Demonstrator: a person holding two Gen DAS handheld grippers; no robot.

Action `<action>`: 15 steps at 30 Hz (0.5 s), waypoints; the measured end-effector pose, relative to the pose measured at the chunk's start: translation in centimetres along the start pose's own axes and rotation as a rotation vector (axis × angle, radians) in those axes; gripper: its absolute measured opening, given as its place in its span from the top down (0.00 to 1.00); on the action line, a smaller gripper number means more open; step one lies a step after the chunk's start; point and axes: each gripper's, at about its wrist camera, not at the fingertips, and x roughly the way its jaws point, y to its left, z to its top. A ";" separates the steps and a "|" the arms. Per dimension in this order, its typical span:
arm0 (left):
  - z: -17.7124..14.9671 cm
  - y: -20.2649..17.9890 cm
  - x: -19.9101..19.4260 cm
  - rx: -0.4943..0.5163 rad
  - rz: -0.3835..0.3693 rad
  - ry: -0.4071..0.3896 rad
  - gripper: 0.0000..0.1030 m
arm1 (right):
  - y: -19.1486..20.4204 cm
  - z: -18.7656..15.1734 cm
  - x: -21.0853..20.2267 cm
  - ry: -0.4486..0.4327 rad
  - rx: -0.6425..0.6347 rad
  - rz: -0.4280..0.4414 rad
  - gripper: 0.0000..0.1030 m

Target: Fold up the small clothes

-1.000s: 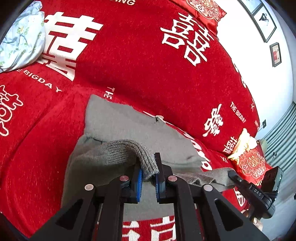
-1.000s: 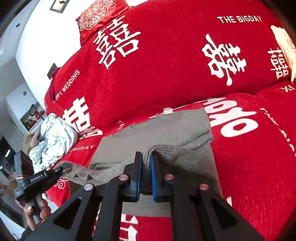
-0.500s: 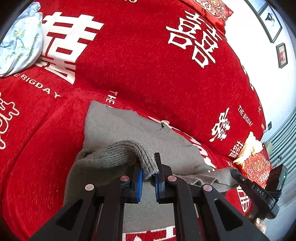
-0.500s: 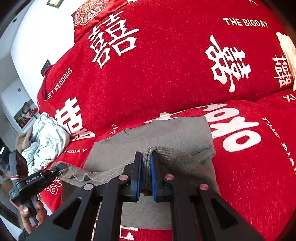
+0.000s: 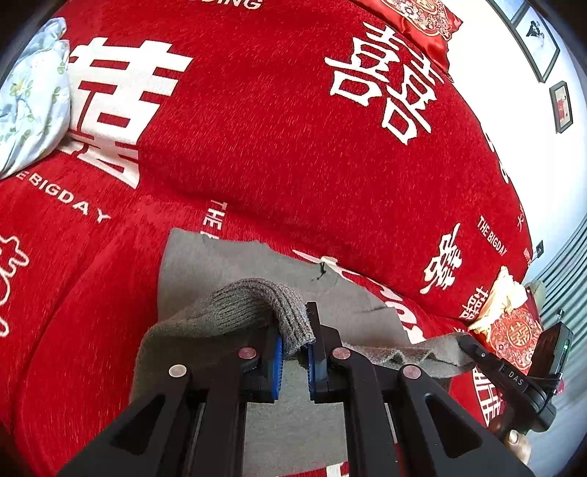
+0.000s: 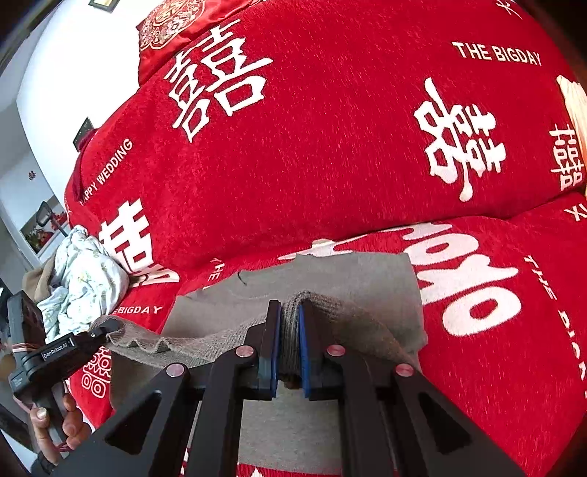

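A grey knitted garment point(image 5: 234, 271) lies on the red sofa seat, its far part flat against the backrest. My left gripper point(image 5: 293, 339) is shut on the garment's ribbed near edge point(image 5: 253, 304) and holds it lifted over the flat part. My right gripper point(image 6: 290, 330) is shut on the same edge point(image 6: 341, 312) at the garment's right side point(image 6: 367, 271). The lifted edge hangs stretched between both grippers. The right gripper shows at the right in the left wrist view point(image 5: 513, 381), and the left gripper shows at the left in the right wrist view point(image 6: 55, 356).
The red sofa cover point(image 5: 293, 154) with white characters fills both views. A pale floral cloth point(image 5: 29, 102) lies at the sofa's left end point(image 6: 84, 275). A red and gold cushion point(image 5: 513, 334) sits at the right end. Framed pictures point(image 5: 539, 33) hang on the white wall.
Both grippers have carried the lifted ribbed edge forward, toward the backrest, over the flat part of the garment. Both grips have held.
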 end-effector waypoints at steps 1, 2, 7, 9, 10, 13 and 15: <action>0.2 0.0 0.2 0.000 0.001 0.001 0.89 | 0.0 0.3 0.3 0.001 0.000 -0.002 0.90; 0.5 -0.1 0.4 0.000 0.003 0.002 0.89 | 0.0 0.5 0.5 0.002 0.000 -0.004 0.90; 1.6 -0.3 1.7 0.012 0.017 0.009 0.89 | -0.6 1.7 2.1 0.009 0.018 -0.021 0.90; 2.1 -0.5 2.3 0.017 0.022 0.013 0.89 | -0.9 2.1 2.6 0.011 0.029 -0.026 0.90; 2.3 -0.6 2.6 0.020 0.026 0.015 0.89 | -1.0 2.3 2.9 0.011 0.032 -0.029 0.90; 3.0 -0.8 3.5 0.024 0.032 0.024 0.89 | -1.4 3.0 3.9 0.015 0.042 -0.041 0.90; 3.4 -0.9 4.1 0.029 0.039 0.028 0.89 | -1.6 3.3 4.5 0.022 0.046 -0.046 0.90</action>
